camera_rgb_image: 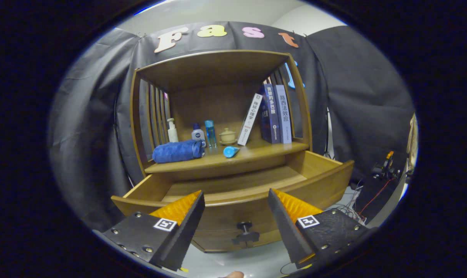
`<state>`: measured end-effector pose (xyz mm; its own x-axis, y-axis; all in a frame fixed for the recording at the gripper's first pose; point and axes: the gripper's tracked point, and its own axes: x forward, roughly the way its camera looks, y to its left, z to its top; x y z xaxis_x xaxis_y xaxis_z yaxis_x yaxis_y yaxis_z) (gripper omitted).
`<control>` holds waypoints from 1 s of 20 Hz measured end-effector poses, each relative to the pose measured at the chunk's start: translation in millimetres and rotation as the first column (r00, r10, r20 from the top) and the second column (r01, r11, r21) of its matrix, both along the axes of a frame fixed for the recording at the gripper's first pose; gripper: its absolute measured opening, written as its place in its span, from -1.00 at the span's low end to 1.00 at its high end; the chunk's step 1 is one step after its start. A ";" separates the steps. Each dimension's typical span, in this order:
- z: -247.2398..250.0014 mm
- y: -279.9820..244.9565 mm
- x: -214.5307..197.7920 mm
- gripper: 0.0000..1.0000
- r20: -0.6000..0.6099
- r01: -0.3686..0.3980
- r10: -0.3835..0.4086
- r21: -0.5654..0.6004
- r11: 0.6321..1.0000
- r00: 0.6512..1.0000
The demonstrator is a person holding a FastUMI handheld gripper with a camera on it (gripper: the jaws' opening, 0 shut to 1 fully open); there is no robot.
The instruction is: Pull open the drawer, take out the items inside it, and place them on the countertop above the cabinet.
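Your claw sits nearest, its two fingers spread wide with nothing between them, held just in front of the drawer's front panel. The drawer knob lies below and between the fingers, untouched. The drawer stands pulled out, and the part of its floor you can see looks bare; the near strip behind the front panel is hidden, so an item could lie there unseen.

On the counter above rest a rolled blue towel, a pump bottle, two small bottles, a lidded cup, a small blue tube at the front edge, and leaning books.

The risk, as I judge it: reach in low and your fingers catch the drawer's front rim; lift out steeply and they strike the counter's overhanging lip. The blue tube could roll off if you brush it. Open room lies on the counter ahead of the books.
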<state>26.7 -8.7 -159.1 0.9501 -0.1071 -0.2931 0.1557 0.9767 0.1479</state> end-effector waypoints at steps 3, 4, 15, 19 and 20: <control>-17.2 5.1 3.4 0.96 -0.034 -0.023 0.023 0.011 1.000 0.999; -22.4 6.8 4.7 0.96 -0.045 -0.027 0.027 0.015 1.000 0.999; -31.4 4.8 14.5 0.96 -0.026 -0.083 0.087 0.119 0.989 0.996; -29.5 4.2 29.5 0.96 -0.026 -0.093 0.096 0.102 0.990 0.995; -27.8 4.3 35.3 0.96 -0.024 -0.091 0.094 0.099 0.991 0.995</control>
<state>61.9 -4.4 -186.9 0.9457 0.0112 -0.3247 0.0709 0.9682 0.2400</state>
